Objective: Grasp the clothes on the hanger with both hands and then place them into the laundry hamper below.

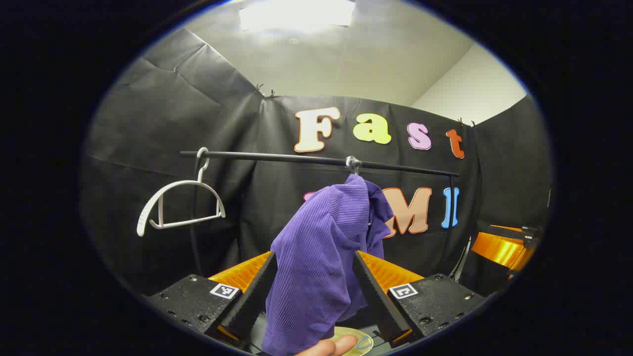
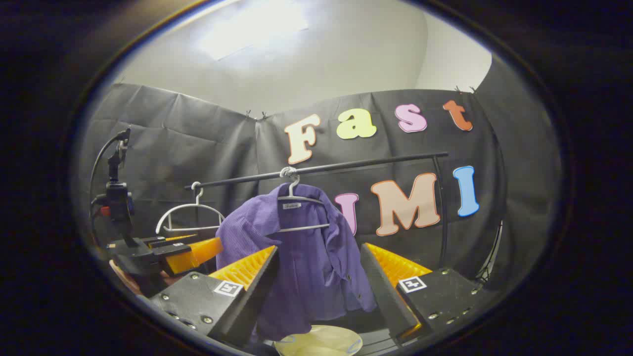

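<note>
Purple shirt [image 2: 301,257] on a white hanger [image 2: 300,202] beneath the black rail [image 2: 346,167], between the spread fingers of left gripper [image 1: 313,291] and right gripper [image 2: 321,287]; black-draped booth, white ceiling [image 2: 316,59].

Left claw [image 1: 312,287] open around purple shirt [image 1: 321,257] on rail [image 1: 277,157].

A recording booth: black cloth walls [image 2: 188,143], clothes rail [image 2: 346,167], mounted camera [image 2: 116,198].
</note>
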